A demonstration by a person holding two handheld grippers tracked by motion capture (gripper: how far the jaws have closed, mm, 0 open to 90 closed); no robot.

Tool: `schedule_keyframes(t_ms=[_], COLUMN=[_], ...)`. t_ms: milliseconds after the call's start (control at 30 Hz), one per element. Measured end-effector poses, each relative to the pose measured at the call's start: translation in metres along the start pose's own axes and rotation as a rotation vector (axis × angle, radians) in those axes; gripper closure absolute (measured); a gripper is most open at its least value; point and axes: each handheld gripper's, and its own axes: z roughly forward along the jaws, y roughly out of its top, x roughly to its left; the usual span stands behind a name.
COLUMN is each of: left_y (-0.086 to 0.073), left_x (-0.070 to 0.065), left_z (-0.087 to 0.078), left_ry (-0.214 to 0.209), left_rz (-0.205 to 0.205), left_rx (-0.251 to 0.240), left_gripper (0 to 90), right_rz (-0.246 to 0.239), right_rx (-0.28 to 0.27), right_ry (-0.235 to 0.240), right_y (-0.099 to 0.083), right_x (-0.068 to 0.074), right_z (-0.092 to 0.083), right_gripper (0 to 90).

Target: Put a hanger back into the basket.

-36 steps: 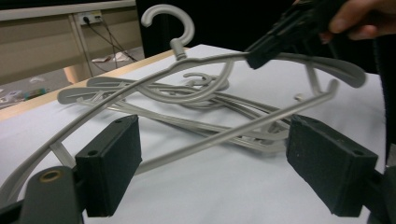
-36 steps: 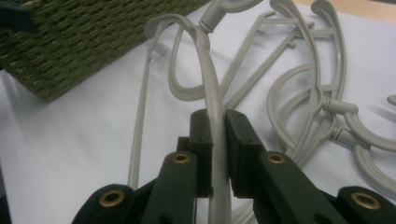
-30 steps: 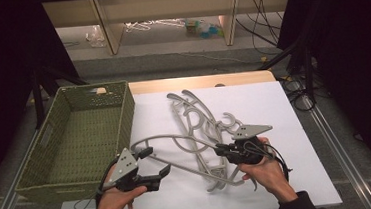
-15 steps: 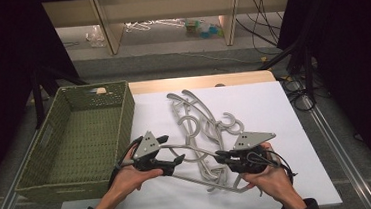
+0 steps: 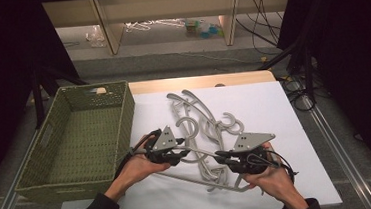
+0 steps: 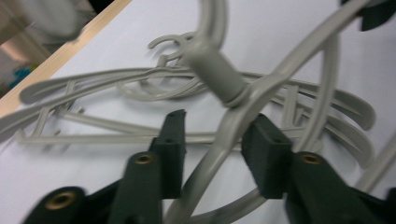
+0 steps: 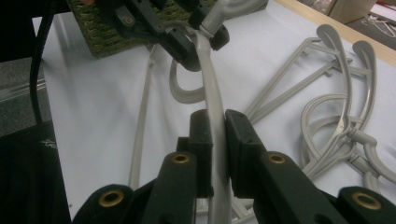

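- The right gripper [image 7: 214, 140] is pinching the lifted hanger [image 7: 208, 79] between its jaws.
- The left gripper [image 6: 212, 140], jaws just closing, is straddling its neck, one pad apparently clear.
- The basket [image 5: 96, 141] is waiting empty; other hangers [image 5: 194, 109] are remaining beyond the jaws.

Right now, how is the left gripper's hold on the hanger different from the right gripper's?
The right gripper has its jaws squeezed shut on the hanger arm, no gap showing. The left gripper has just been closing; its jaws stand wider, with the hanger between them near the neck and a gap at one pad. In the high view the left gripper sits by the basket, the right nearer the pile of hangers. Both are black and work on the same grey hanger.
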Motion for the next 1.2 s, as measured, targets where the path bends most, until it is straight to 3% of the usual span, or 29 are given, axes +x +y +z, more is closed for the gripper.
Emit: schedule_keyframes(t_ms=[100, 133, 233, 267, 300, 367, 400, 433, 500, 533, 600, 633, 667, 767, 800, 833, 867, 900, 933, 1000, 1067, 1133, 1167, 1200], left_y=[0.001, 0.004, 0.007, 0.009, 0.009, 0.011, 0.013, 0.013, 0.015, 0.015, 0.016, 0.016, 0.015, 0.014, 0.013, 0.013, 0.013, 0.013, 0.013, 0.014, 0.015, 0.016, 0.017, 0.018], left_x=[0.000, 0.000, -0.001, -0.003, -0.003, -0.004, -0.002, -0.002, 0.001, 0.001, 0.007, 0.007, 0.012, 0.014, 0.016, 0.019, 0.019, 0.022, 0.022, 0.025, 0.028, 0.031, 0.030, 0.032], left_z=[-0.002, -0.007, -0.009, -0.011, -0.011, -0.014, -0.017, -0.017, -0.020, -0.020, -0.024, -0.024, -0.028, -0.030, -0.031, -0.033, -0.033, -0.037, -0.037, -0.041, -0.044, -0.047, -0.048, -0.050], left_ry=[-0.009, -0.002, -0.011, 0.006, 0.006, 0.017, 0.018, 0.018, 0.035, 0.035, 0.045, 0.045, 0.048, 0.071, 0.076, 0.076, 0.076, 0.075, 0.075, 0.074, 0.085, 0.083, 0.084, 0.082], left_rz=[0.009, 0.046, 0.078, 0.099, 0.099, 0.101, 0.083, 0.083, 0.047, 0.047, -0.050, -0.050, -0.116, -0.114, -0.128, -0.170, -0.170, -0.209, -0.209, -0.223, -0.288, -0.296, -0.319, -0.313], left_rx=[0.007, 0.030, 0.041, 0.052, 0.052, 0.073, 0.066, 0.066, 0.073, 0.073, 0.059, 0.059, 0.048, 0.064, 0.064, 0.043, 0.043, 0.019, 0.019, 0.018, -0.010, -0.003, -0.014, -0.011], left_gripper=[65.3, 66.1, 69.5, 70.5, 71.5, 72.5, 74.4, 75.2, 76.2, 77.1, 79.6, 79.4, 79.3, 79.4, 79.4, 79.5, 79.5, 79.6, 79.6, 79.6, 79.5, 79.5, 79.5, 79.5], right_rz=[-0.022, -0.044, -0.055, -0.069, -0.069, -0.072, -0.027, -0.014, 0.021, 0.021, 0.065, 0.065, 0.087, 0.098, 0.096, 0.105, 0.107, 0.120, 0.120, 0.129, 0.148, 0.178, 0.185, 0.186], right_rx=[-0.009, -0.013, -0.022, -0.021, -0.021, -0.035, -0.068, -0.084, -0.109, -0.109, -0.175, -0.175, -0.194, -0.208, -0.213, -0.219, -0.226, -0.230, -0.230, -0.219, -0.210, -0.185, -0.175, -0.166], right_ry=[0.000, 0.000, -0.007, -0.036, -0.036, -0.057, -0.099, -0.125, -0.169, -0.169, -0.227, -0.227, -0.233, -0.240, -0.243, -0.247, -0.251, -0.241, -0.241, -0.242, -0.229, -0.209, -0.218, -0.224], right_y=[-0.001, 0.000, 0.001, 0.002, 0.002, 0.002, 0.003, 0.004, 0.006, 0.006, 0.009, 0.009, 0.011, 0.012, 0.011, 0.010, 0.009, 0.007, 0.007, 0.003, -0.007, -0.014, -0.017, -0.021], right_x=[-0.001, -0.002, -0.002, -0.001, -0.001, -0.002, -0.003, -0.004, -0.005, -0.005, -0.008, -0.008, -0.007, -0.005, -0.004, -0.002, -0.001, 0.000, 0.000, 0.000, 0.003, 0.004, 0.004, 0.003], right_z=[0.000, 0.000, 0.000, -0.001, -0.001, -0.001, -0.003, -0.004, -0.007, -0.007, -0.016, -0.016, -0.021, -0.025, -0.025, -0.026, -0.026, -0.026, -0.026, -0.027, -0.023, -0.020, -0.019, -0.017], right_gripper=[81.9, 81.4, 80.1, 77.0, 77.0, 67.2, 54.2, 49.3, 43.6, 43.6, 37.9, 37.9, 36.2, 36.0, 36.0, 36.0, 36.2, 36.2, 36.2, 36.2, 36.2, 36.0, 35.6, 35.2])
